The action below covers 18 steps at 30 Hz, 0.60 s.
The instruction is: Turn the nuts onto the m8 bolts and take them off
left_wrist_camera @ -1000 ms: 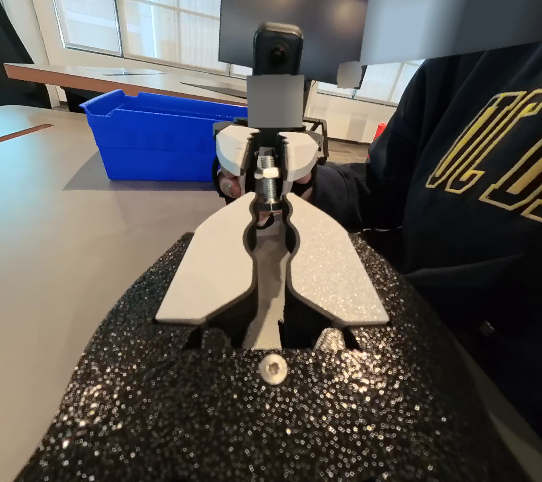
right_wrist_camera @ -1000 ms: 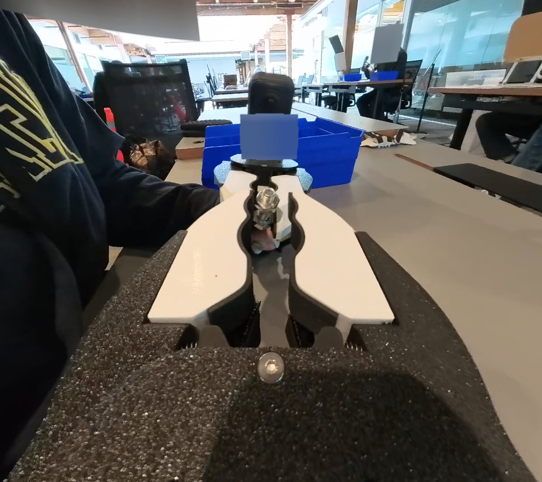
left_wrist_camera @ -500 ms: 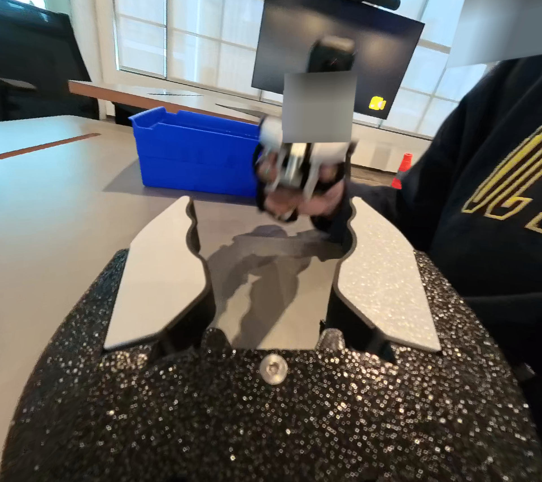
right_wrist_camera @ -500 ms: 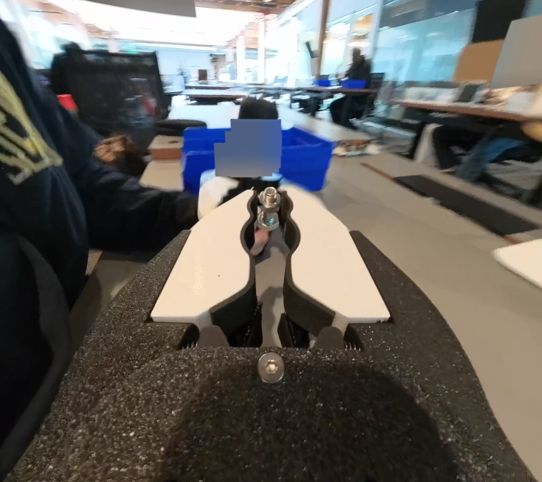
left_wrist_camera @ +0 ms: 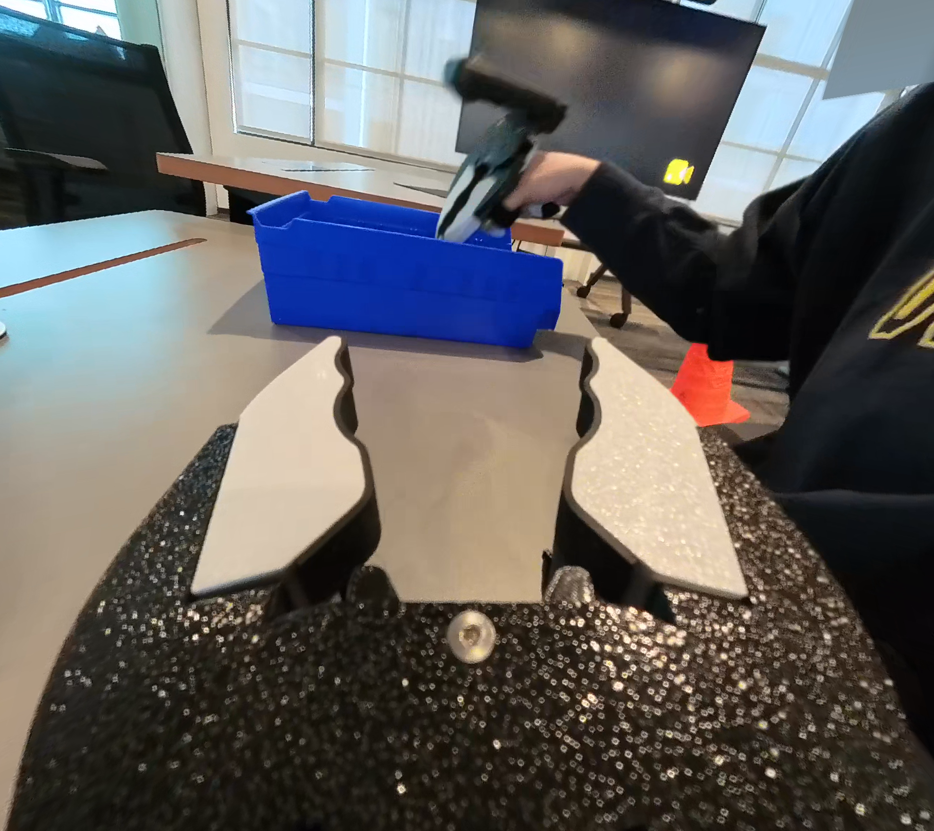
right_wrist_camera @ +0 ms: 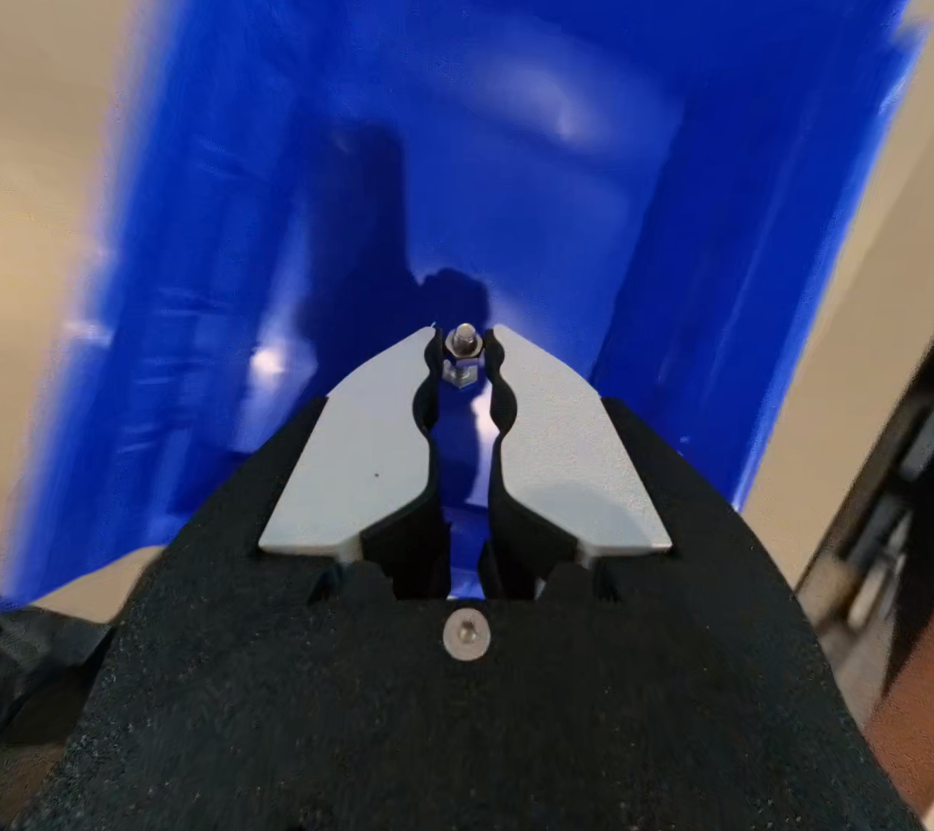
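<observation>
My right gripper (right_wrist_camera: 462,347) is shut on a silver bolt with a nut on it (right_wrist_camera: 461,354), the nut between the fingertips. It points down into the blue bin (right_wrist_camera: 556,124). In the left wrist view the right gripper (left_wrist_camera: 462,220) dips over the far rim of the blue bin (left_wrist_camera: 404,291), held by a person's hand. My left gripper (left_wrist_camera: 465,352) is wide open with nothing between its fingers, above the grey table (left_wrist_camera: 126,377) in front of the bin.
A dark monitor (left_wrist_camera: 606,84) stands behind the bin. An orange cone (left_wrist_camera: 707,387) sits on the floor at right. The person's dark sleeve (left_wrist_camera: 733,261) reaches across at right. A black chair (left_wrist_camera: 76,124) stands at left.
My left gripper let go of the bolt and opened wide, then drew back. My right gripper kept the bolt with the nut and swung over into the blue bin.
</observation>
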### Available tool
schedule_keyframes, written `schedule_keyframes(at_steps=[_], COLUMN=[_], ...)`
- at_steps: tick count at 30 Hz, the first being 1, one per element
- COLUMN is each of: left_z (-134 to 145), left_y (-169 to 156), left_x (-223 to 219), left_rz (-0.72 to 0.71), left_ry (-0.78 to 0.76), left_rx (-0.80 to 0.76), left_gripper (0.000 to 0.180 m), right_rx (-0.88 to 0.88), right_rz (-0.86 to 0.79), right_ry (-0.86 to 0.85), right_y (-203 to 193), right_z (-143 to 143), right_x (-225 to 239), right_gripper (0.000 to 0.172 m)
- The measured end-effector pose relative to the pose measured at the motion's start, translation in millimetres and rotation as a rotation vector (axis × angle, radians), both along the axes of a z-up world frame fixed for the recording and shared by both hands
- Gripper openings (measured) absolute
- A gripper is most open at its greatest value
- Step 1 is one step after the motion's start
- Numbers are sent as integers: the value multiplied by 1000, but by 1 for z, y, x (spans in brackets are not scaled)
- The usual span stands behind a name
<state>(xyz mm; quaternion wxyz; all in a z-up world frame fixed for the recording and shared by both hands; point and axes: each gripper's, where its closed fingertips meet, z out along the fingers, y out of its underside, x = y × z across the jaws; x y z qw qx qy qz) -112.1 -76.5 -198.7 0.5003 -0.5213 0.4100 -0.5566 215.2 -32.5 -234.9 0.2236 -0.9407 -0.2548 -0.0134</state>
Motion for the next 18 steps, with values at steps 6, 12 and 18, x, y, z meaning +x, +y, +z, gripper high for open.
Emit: schedule_keyframes(at_steps=[6,12,18], left_z=[0,-1,-2], left_y=[1,6,22], left_x=[0,-2,-12], left_rz=[5,44,213], left_ry=[0,6,65], left_rx=[1,2,101], left_gripper=[85,84,60], right_rx=[-180,-69,462], right_rz=[-84,-226,94], right_ry=[-69,8,432], right_y=[1,10,2], right_z=[-47,-32,103], right_x=[26,23,-117], right_gripper=[15,26,20])
